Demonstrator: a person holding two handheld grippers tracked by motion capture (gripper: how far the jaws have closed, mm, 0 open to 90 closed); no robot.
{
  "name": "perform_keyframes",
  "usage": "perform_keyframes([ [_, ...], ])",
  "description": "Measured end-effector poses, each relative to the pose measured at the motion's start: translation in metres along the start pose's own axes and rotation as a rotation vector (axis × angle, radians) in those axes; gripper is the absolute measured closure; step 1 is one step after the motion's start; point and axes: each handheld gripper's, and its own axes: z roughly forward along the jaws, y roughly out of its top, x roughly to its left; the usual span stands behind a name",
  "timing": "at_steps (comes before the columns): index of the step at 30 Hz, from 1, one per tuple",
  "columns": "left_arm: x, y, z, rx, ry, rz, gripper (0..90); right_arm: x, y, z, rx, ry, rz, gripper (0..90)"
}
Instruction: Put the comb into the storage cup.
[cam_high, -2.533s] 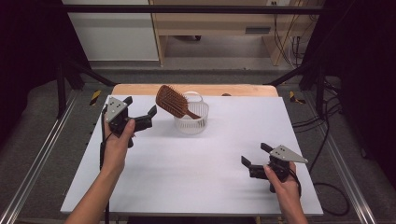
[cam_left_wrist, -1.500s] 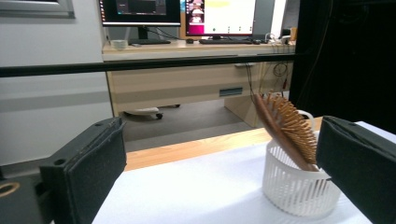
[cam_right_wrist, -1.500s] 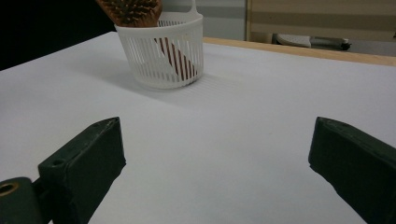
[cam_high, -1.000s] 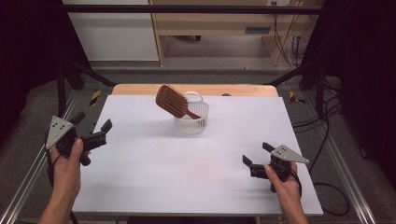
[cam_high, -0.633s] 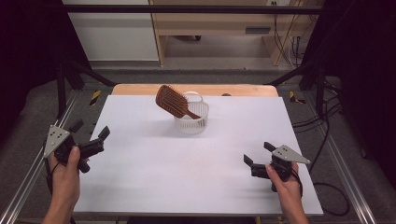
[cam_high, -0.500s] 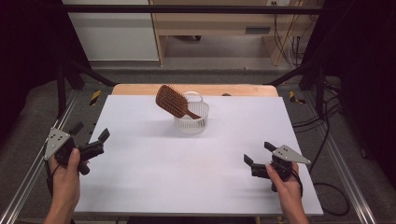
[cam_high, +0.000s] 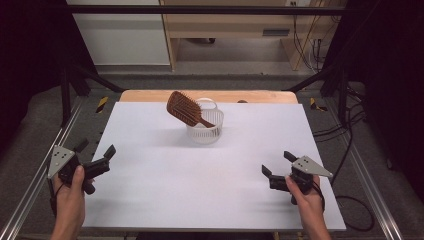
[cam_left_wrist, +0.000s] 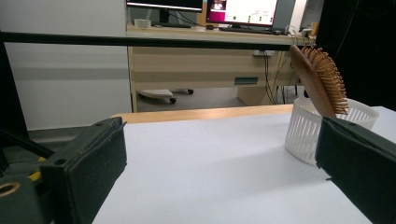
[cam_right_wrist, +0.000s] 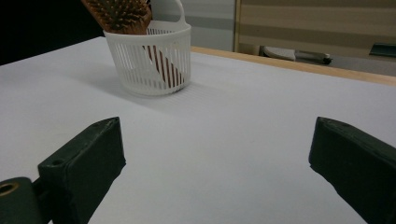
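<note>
The hairbrush (cam_high: 186, 108) stands handle-down in the basket (cam_high: 205, 127), well ahead of both tongs. The left gripper (cam_high: 95, 156) and right gripper (cam_high: 278, 169) are wide open and empty, seemingly because the placing is finished.

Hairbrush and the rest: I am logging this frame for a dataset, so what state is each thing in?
Hairbrush: handle down in the basket, head sticking out above the rim, tilted.
Basket: upright on the white table, holding the brush.
Left gripper: open, holding nothing, near the table's left edge.
Right gripper: open, holding nothing, over the table's right side.
</note>
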Motion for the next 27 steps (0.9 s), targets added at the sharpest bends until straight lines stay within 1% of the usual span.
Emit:
perform_keyframes([
  [6, -0.004, -0.006, 0.001, 0.006, -0.014, -0.004, 2.2, 0.000, 0.000, 0.001, -0.007, 0.000, -0.011, 3.7],
  [15, -0.012, -0.017, 0.004, 0.030, -0.038, 0.009, 2.2, 0.001, -0.001, 0.001, -0.014, -0.005, -0.020, 3.7],
  [27, -0.024, -0.024, 0.007, 0.051, -0.077, 0.024, 2.2, 0.001, -0.001, 0.001, -0.017, -0.001, -0.026, 3.6],
])
